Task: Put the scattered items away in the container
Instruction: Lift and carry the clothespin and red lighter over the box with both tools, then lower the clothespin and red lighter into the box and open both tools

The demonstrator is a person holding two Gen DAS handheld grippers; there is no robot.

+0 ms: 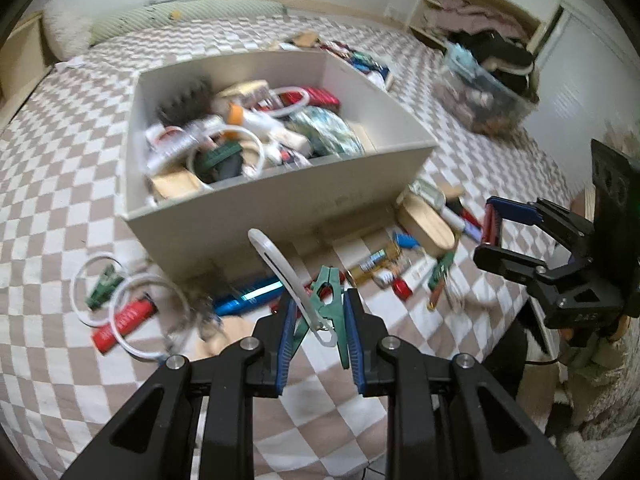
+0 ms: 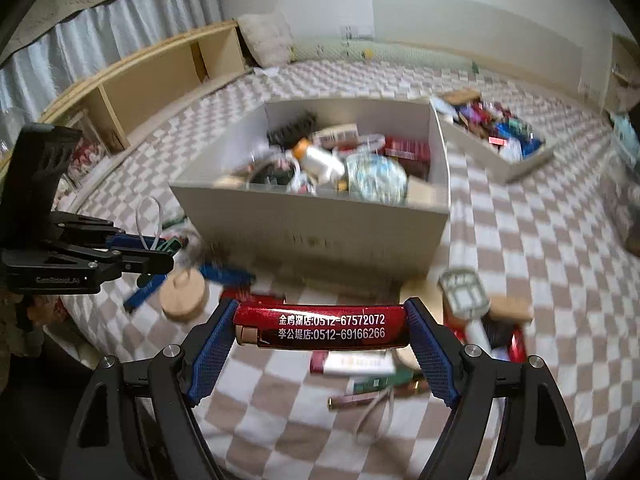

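My left gripper [image 1: 320,320] is shut on a green clothes peg [image 1: 330,300] that has a white plastic loop [image 1: 276,260] hooked through it, held above the bedcover just in front of the grey container box [image 1: 280,204]. The box is filled with several mixed items. In the right wrist view my right gripper [image 2: 320,334] is shut on a red lighter [image 2: 320,326] with white print, held crosswise between the blue pads and short of the box [image 2: 320,228]. That view also shows the left gripper [image 2: 166,252] at the left with the peg [image 2: 173,245].
Loose items lie on the checked bedcover [image 1: 60,208] before the box: white rings [image 1: 148,312], a red lighter [image 1: 124,320], a blue tube [image 1: 248,294], a wooden oval case [image 1: 428,228]. A second tray [image 2: 520,160] and a clear bin [image 1: 484,96] stand behind on the right.
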